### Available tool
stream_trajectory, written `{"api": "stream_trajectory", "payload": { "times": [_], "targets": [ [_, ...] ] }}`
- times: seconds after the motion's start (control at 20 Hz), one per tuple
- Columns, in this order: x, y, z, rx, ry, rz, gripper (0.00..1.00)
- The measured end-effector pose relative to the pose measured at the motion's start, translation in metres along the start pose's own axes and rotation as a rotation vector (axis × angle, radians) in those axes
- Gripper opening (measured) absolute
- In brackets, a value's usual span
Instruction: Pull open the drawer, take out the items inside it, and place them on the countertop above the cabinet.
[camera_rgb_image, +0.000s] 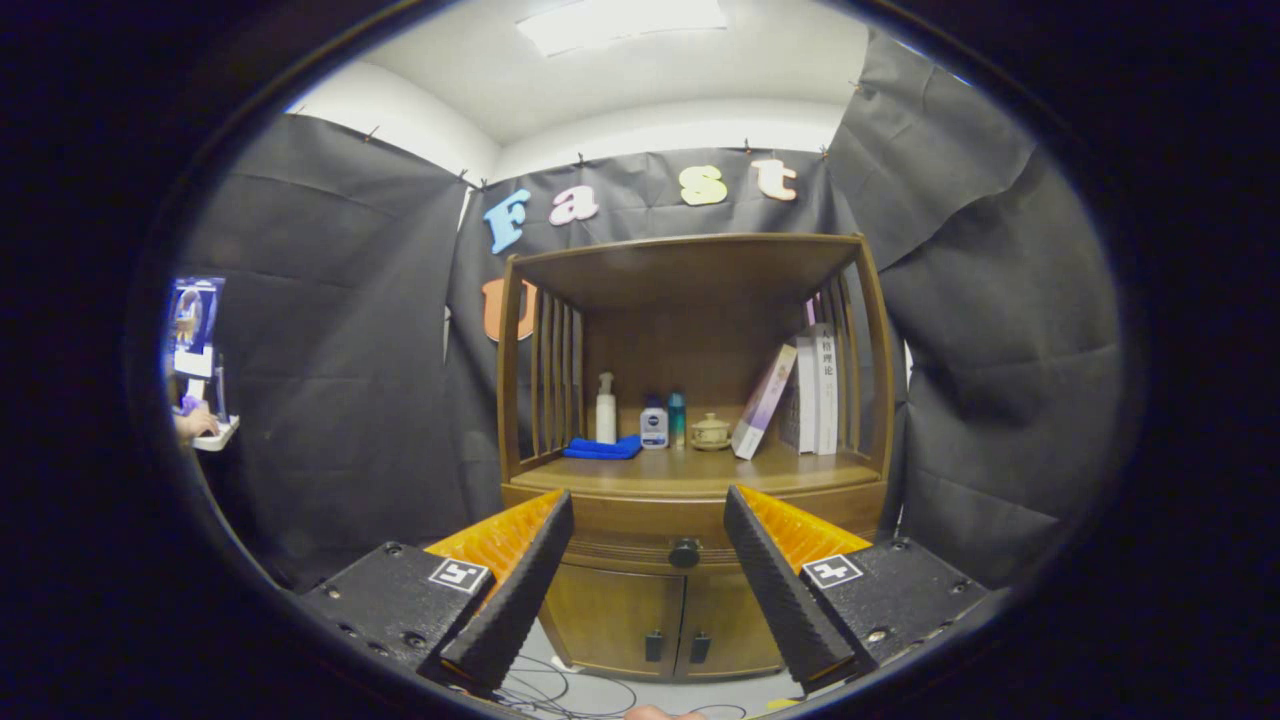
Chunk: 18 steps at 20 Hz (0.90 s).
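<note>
A wooden cabinet (690, 470) stands ahead of me against the black cloth wall. Its drawer (620, 535) sits closed under the countertop (700, 470), with a dark round knob (685, 552) at its middle. My gripper (648, 510) is open and holds nothing. The knob lies between the two fingers but well beyond them. The drawer's contents are hidden.
On the countertop stand a folded blue cloth (602, 449), a white pump bottle (606, 408), two small bottles (654, 425), a small lidded pot (710, 432) and leaning books (800, 395). Two lower doors (650, 620) sit below the drawer. Cables (560, 690) lie on the floor. A person's hand (195, 425) shows far left.
</note>
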<state>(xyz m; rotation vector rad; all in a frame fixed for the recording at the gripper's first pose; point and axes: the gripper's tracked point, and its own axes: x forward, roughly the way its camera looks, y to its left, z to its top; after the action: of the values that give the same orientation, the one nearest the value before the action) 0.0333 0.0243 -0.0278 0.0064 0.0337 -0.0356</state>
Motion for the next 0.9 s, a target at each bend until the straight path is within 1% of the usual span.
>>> {"api": "stream_trajectory", "payload": {
  "times": [0.25,0.5,0.75,0.9],
  "targets": [
    [0.009,-0.005,-0.006,0.0,0.014,-0.005,0.99],
    [0.027,-0.006,-0.019,0.0,0.031,-0.006,0.99],
    [0.058,-0.011,-0.039,-0.026,0.054,-0.015,0.99],
    [0.093,-0.017,-0.057,-0.033,0.083,-0.026,0.99]
  ]
}}
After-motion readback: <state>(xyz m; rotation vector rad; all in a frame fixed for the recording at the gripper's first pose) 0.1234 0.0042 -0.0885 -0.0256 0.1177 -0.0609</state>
